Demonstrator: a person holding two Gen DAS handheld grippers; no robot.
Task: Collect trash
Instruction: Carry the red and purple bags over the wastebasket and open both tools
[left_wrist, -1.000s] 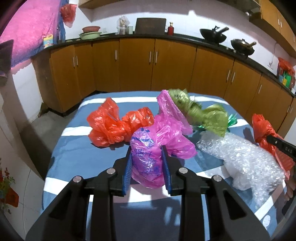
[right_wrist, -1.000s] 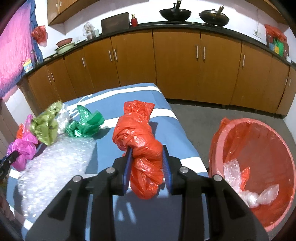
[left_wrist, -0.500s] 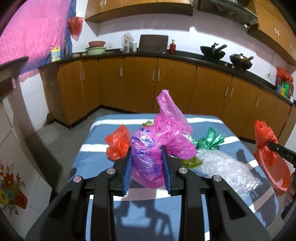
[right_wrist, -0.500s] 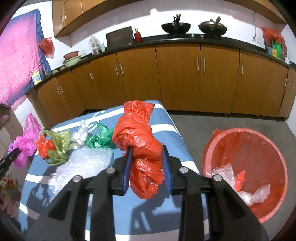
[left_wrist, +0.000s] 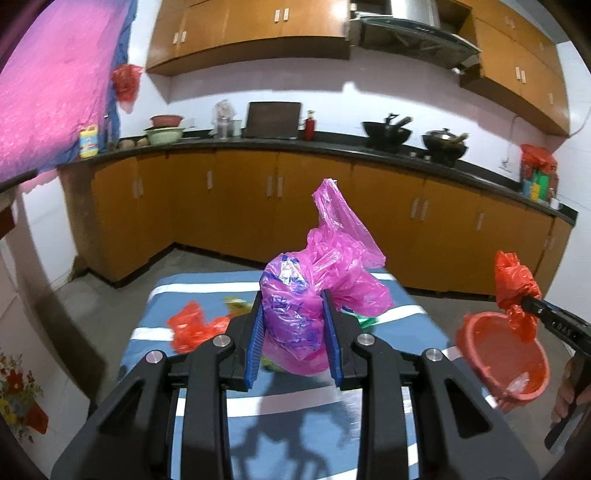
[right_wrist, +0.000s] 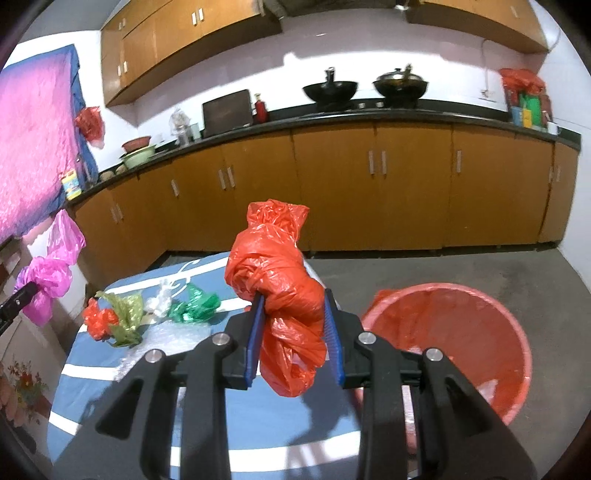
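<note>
My left gripper (left_wrist: 294, 334) is shut on a crumpled pink plastic bag (left_wrist: 317, 280) and holds it high above the blue striped table (left_wrist: 207, 413). My right gripper (right_wrist: 293, 334) is shut on a knotted red plastic bag (right_wrist: 284, 291), lifted above the table's right edge, next to the red trash basket (right_wrist: 480, 343) on the floor. The basket also shows in the left wrist view (left_wrist: 506, 362), with the red bag (left_wrist: 513, 284) just above it. The pink bag shows at the left of the right wrist view (right_wrist: 48, 284).
On the table lie a red bag (right_wrist: 98, 317), an olive-green bag (right_wrist: 127, 314), a white scrap (right_wrist: 162, 295), a green bag (right_wrist: 194, 301) and bubble wrap (right_wrist: 166, 336). Brown kitchen cabinets (right_wrist: 369, 192) line the far wall. Grey floor surrounds the basket.
Both grippers have risen well above the table with their bags. The table and remaining trash now look smaller and lower. The right gripper has come closer over the basket.
</note>
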